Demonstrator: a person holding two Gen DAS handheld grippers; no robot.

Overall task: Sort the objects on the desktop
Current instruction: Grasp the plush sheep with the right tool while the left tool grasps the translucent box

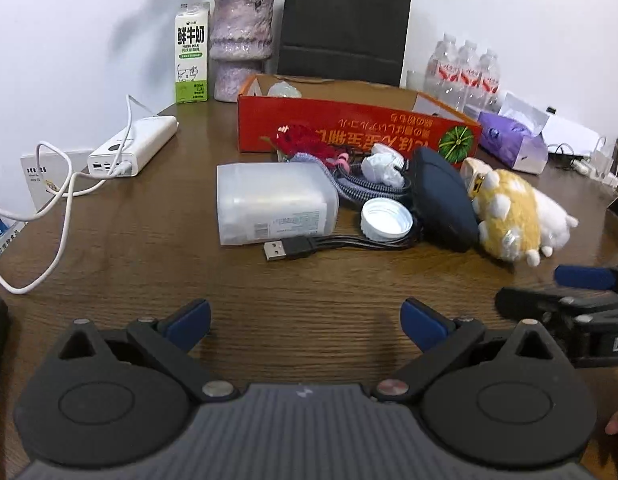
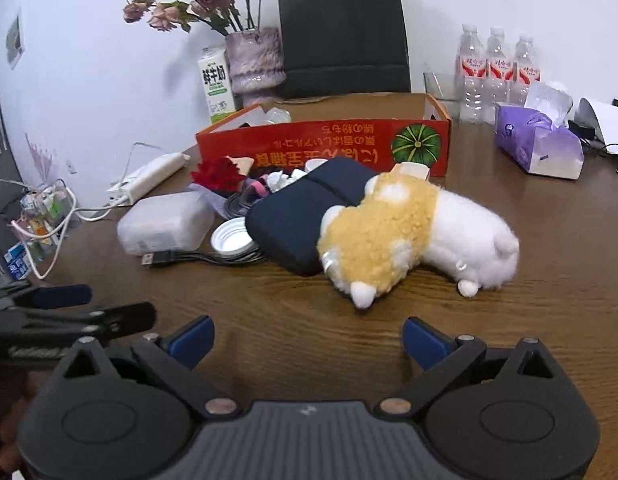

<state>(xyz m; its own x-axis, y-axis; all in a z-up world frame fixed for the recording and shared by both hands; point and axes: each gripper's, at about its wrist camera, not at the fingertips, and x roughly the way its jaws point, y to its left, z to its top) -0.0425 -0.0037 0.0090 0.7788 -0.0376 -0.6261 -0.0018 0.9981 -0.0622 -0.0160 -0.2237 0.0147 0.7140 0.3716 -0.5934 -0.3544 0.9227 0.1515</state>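
A yellow-and-white plush toy [image 2: 409, 236] lies on its side on the brown wooden table [image 2: 549, 280], leaning against a dark navy pouch [image 2: 297, 216] that hides its head end. Behind it, a red cardboard box [image 2: 325, 146] conceals most of its contents. Your right gripper [image 2: 307, 342] stands wide and empty just before the toy; your left gripper [image 1: 305, 326], equally wide, faces a frosted plastic case [image 1: 275, 202]. A black USB cable [image 1: 309, 249] disappears under a white bottle cap [image 1: 386, 215].

Bare wooden table [image 1: 309, 280] lying open along the near edge. Plastic container [image 1: 273, 204], USB cable [image 1: 293, 249], navy pouch [image 2: 305, 220] and plush toy [image 2: 393, 232] blocking mid-table; red box [image 2: 329, 148] walling off the far side.
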